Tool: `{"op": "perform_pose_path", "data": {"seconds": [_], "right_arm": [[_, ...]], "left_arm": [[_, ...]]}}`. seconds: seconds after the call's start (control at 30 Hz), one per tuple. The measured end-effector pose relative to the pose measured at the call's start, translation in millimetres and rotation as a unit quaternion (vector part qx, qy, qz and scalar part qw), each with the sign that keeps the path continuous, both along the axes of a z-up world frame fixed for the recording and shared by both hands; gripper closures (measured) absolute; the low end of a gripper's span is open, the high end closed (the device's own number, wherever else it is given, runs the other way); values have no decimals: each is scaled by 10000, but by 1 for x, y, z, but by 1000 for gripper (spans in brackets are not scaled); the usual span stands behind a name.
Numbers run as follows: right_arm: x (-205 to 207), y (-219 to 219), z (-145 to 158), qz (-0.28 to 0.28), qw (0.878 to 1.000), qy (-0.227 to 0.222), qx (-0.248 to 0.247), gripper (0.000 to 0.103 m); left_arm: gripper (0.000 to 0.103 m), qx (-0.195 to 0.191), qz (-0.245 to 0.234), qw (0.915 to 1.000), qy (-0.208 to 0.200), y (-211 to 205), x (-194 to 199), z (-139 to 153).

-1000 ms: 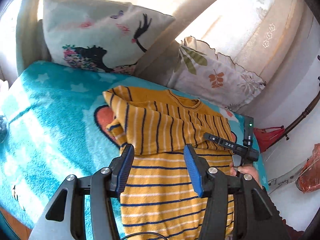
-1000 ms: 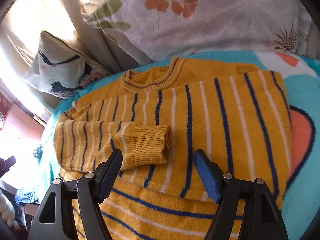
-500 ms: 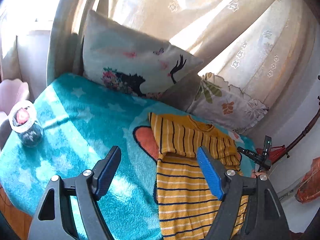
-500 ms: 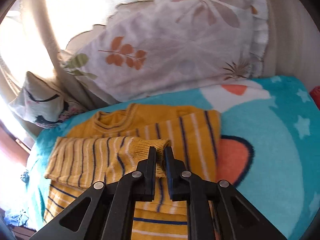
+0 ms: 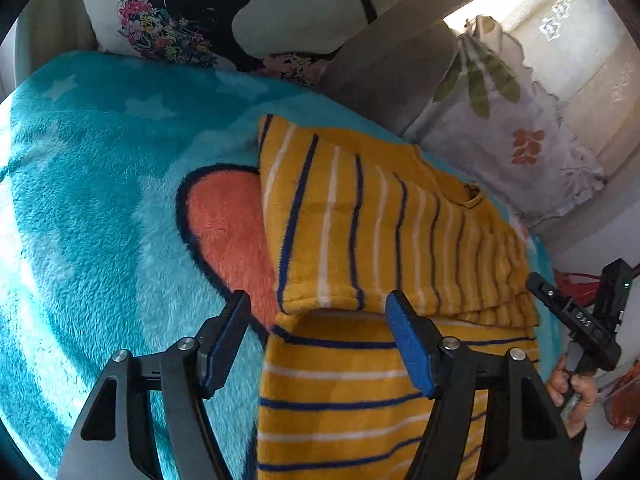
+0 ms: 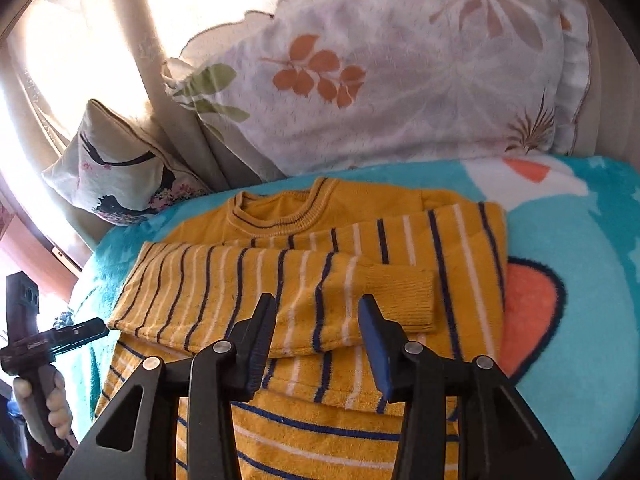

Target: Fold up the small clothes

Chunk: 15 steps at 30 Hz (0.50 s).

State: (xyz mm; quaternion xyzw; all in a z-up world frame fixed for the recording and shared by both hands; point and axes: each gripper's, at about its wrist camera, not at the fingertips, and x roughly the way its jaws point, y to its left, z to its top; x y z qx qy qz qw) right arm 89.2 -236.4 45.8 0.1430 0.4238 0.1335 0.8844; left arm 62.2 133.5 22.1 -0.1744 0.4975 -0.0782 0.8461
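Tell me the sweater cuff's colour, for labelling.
Plain mustard yellow ribbing on the cuff, unstriped; clearest in the right wrist view.

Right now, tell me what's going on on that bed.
A person with a hand-held gripper in each hand is folding a mustard-yellow knit sweater with navy and white stripes on a turquoise fleece blanket. Both sleeves are folded across its chest. The right hand-held gripper has just opened above the sleeve cuff; the left hand-held gripper hovers open at the sweater's edge.

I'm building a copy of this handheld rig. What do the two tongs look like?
Both the left tongs and right tongs are matte black angular frames with triangular cutouts, silver round bolts and ribbed blue pads. From the side, each shows a black pistol-style handle with small white lettering.
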Motion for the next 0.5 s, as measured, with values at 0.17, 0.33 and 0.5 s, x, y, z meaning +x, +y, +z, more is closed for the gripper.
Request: {"op": "perform_pose_path", "data": {"seconds": [0.17, 0.33, 0.5], "right_arm": [[4, -27, -27, -531, 9976, 362, 249, 59], [-32, -44, -1, -643, 9978, 31, -132, 46], [-76, -85, -5, -1011, 9942, 314, -164, 42]], "left_arm": [[44, 95, 67, 9998, 187, 6, -3, -5], [44, -195, -3, 9998, 61, 21, -42, 9], [44, -843, -46, 9958, 342, 33, -75, -10]]}}
